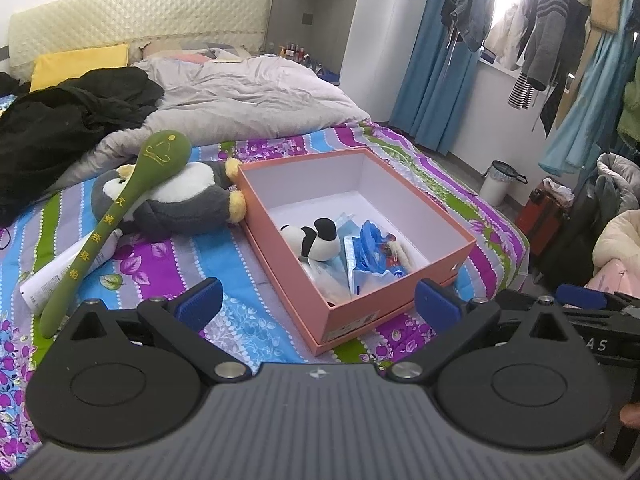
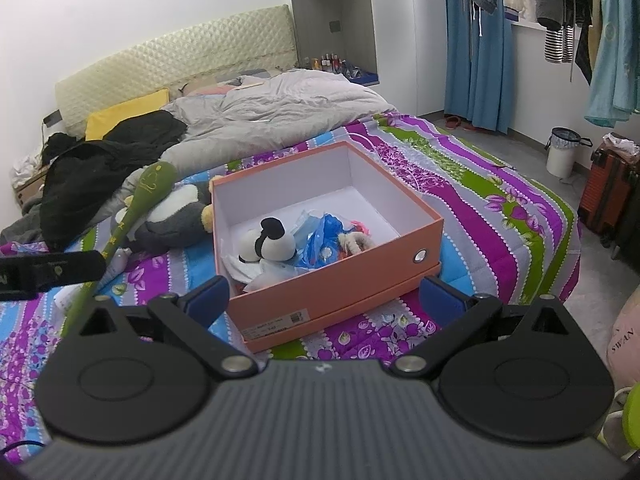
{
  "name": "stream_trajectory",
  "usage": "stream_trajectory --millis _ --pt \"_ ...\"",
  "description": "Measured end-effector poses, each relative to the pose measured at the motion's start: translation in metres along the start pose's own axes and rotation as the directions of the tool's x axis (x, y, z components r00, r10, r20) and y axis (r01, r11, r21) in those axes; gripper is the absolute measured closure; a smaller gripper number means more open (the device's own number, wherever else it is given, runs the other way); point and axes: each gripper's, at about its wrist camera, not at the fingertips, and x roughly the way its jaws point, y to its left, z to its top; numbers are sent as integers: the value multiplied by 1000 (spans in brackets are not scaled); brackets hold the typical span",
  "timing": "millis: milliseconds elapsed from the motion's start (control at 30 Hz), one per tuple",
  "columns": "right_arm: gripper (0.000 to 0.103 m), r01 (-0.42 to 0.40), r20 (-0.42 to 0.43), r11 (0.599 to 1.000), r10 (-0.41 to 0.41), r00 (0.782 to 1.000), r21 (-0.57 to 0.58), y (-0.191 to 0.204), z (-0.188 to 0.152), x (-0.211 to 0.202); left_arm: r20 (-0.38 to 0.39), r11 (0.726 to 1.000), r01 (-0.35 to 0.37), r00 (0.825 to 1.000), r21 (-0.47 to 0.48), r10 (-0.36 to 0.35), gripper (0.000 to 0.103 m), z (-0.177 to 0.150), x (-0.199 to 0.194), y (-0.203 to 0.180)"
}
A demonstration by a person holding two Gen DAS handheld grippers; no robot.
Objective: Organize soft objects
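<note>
Fingers spread wide and empty on both the left gripper (image 1: 318, 300) and right gripper (image 2: 326, 298), hovering short of the orange box (image 1: 400, 312) on the striped bedspread (image 1: 180, 256). Box already holds a small panda plush (image 1: 316, 240) and blue bags; penguin plush (image 1: 180, 200) lies outside touching its left wall, green padded mallet (image 1: 116, 216) across it. Looks between picks: next likely left reach for mallet, then penguin.

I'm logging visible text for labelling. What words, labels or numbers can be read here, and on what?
"SWAN": on the pale bag at the right edge.
"AS": end of a cut-off word on the right tool.
Yellow Chinese characters on the green massage stick: blurred.
Sticker on the orange box: too small.
White tube: print unreadable.
</note>
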Motion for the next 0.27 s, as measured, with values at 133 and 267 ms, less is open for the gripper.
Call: stream_trajectory --millis 133,267 --pt "0 -2 5 1000 2 1000 4 0 1 -1 3 1000 5 1000 -1 -5 0 0 -1 -1" --pt "0 -7 -3 1000 7 1000 9 0 1 0 6 1000 5 1000 -1 -5 0 1 -3 -1"
